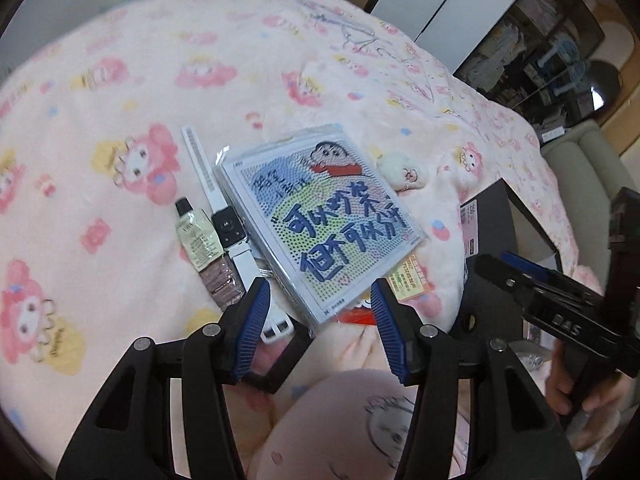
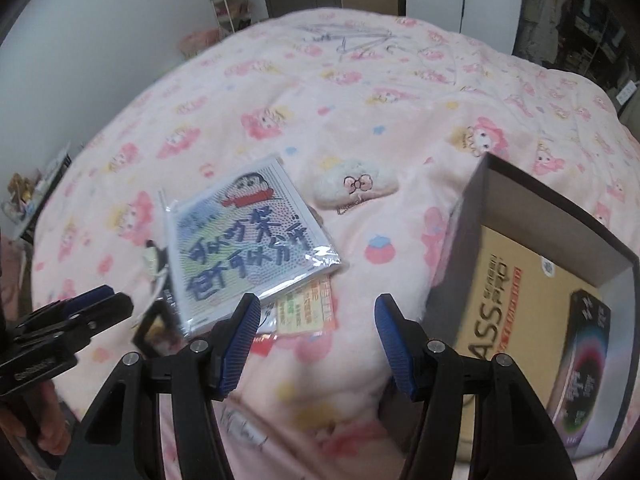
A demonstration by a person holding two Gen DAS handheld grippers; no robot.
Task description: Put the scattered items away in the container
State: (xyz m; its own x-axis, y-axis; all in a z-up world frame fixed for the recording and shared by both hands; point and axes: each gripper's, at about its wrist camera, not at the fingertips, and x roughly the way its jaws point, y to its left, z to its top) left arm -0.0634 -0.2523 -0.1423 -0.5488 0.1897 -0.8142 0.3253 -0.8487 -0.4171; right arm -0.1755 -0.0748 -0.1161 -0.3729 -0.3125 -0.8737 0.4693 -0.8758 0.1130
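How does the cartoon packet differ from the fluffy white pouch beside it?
The cartoon packet is flat, square, glossy and plastic-wrapped with bold printed characters; the fluffy white pouch is small, rounded and soft, with a pink bow. The packet lies on top of other items; the pouch lies alone on the blanket. Both are outside the box, in neither gripper.

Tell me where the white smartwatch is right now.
In the left wrist view the white smartwatch lies on the pink blanket, between the small tube on its left and the cartoon packet on its right.

Both tongs — left [image 1: 318, 310], right [image 2: 316, 322] — angled downward, jaws apart, empty.
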